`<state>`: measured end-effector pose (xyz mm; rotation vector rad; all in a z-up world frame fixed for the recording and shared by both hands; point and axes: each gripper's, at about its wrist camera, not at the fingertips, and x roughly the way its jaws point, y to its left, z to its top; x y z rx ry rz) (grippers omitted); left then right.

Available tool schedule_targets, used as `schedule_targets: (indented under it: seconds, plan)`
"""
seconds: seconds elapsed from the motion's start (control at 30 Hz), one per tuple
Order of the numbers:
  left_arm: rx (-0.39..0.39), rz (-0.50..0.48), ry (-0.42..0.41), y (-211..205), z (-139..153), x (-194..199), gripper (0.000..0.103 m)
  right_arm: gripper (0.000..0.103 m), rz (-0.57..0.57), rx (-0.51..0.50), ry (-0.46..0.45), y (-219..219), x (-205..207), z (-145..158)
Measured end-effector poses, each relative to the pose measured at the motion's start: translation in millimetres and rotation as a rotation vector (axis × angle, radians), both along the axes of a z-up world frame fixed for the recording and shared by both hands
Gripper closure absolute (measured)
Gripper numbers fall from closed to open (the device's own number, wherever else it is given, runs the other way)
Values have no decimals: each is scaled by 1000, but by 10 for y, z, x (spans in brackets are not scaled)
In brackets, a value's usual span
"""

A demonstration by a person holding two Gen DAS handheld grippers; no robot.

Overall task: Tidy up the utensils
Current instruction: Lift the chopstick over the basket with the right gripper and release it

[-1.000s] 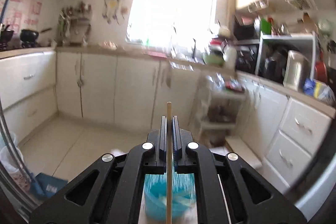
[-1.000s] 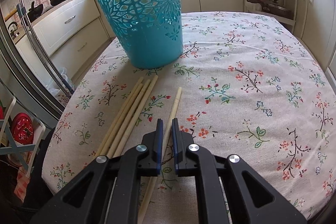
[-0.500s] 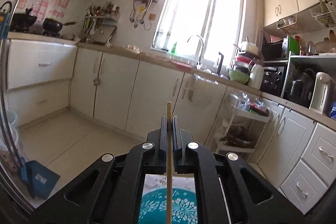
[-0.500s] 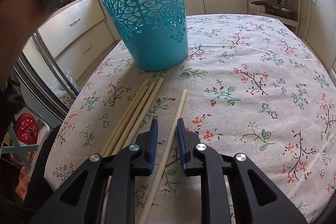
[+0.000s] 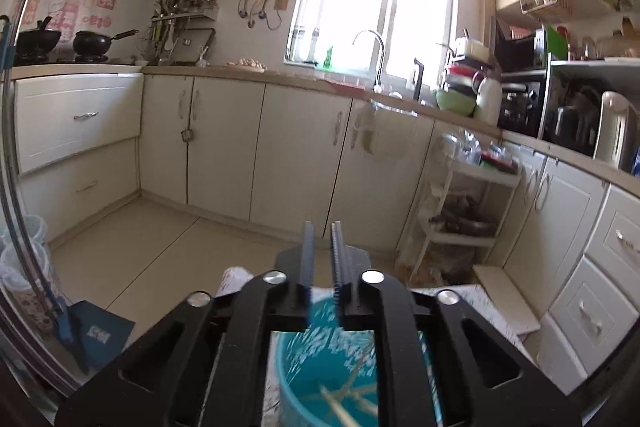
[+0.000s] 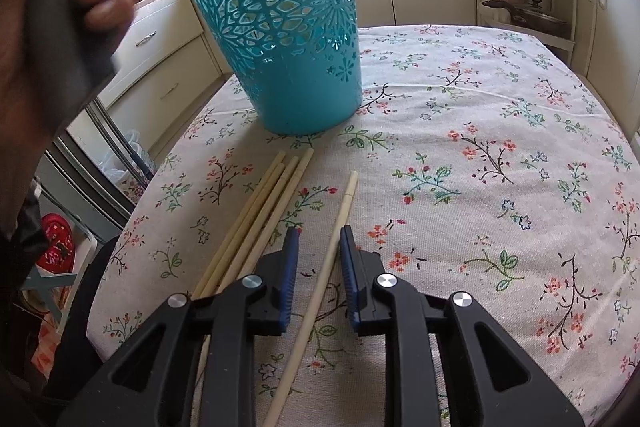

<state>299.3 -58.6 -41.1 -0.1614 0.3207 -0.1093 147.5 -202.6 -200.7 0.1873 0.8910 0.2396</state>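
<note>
A: Where do the utensils stand?

B: One pale chopstick (image 6: 334, 255) lies alone on the flowered tablecloth (image 6: 500, 115), near the table's near edge, running toward the teal basket (image 6: 288, 39). A bundle of chopsticks (image 6: 256, 219) lies just beside it, toward the left edge. The basket stands upright toward the far left of the table, and several sticks (image 5: 348, 397) already lie blurred in its bottom.

A: State of the tools?

B: The right gripper (image 6: 318, 247) straddles the lone chopstick; its jaws are opening, the stick lies between them, and neither blue pad presses on it. The left gripper (image 5: 322, 255) hangs over the basket's mouth, its jaws opening with nothing between them. A hand (image 6: 60, 11) grips its handle at the upper left of the right wrist view.

A: Handling estimate?

B: The stick looks thin, stiff and light, probably wood or bamboo. It appears smooth and round-ended, so it may roll or pivot in a loose pinch. A hold near mid-length seems best, square across the shaft, so that it stays balanced.
</note>
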Motion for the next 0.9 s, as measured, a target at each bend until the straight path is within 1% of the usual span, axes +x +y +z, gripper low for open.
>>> schedule_targets:
  seconds: [0.07, 0.17, 0.33, 0.5, 0.57, 0.6, 0.7, 0.73, 0.77, 0.8, 0.83, 0.9]
  plan:
    - [-2, 10, 17, 68, -24, -88, 72, 81, 3, -4, 6, 7, 14, 0]
    - [-12, 16, 32, 180, -31, -207, 65, 81, -2, 0, 24, 4, 81, 2]
    - [-20, -1, 51, 280, -4, -341, 60, 81, -1, 4, 55, -5, 190, 7]
    - [-21, -27, 64, 277, 29, -417, 56, 82, 19, -3, 89, -10, 279, 22]
    - [-19, -41, 71, 258, 23, -447, 55, 90, 23, -23, 98, -17, 278, 22]
    - [-17, -45, 74, 240, 22, -457, 55, 95, 26, -54, 100, -5, 279, 25]
    - [-9, -55, 86, 210, 14, -485, 55, 97, 76, -139, 101, 76, 288, 61]
    - [-9, -55, 88, 208, 16, -495, 55, 97, 71, -151, 100, 70, 291, 73]
    - [-11, -49, 86, 222, 25, -524, 55, 97, 24, -151, 73, 7, 273, 122]
    - [-14, -41, 80, 234, 42, -541, 55, 97, -18, -71, 25, -119, 232, 244]
    - [-18, -30, 72, 255, 65, -566, 55, 97, -37, 4, -26, -202, 195, 356]
    - [-32, 16, 44, 316, 122, -644, 55, 97, -114, 189, -280, -433, -1, 835]
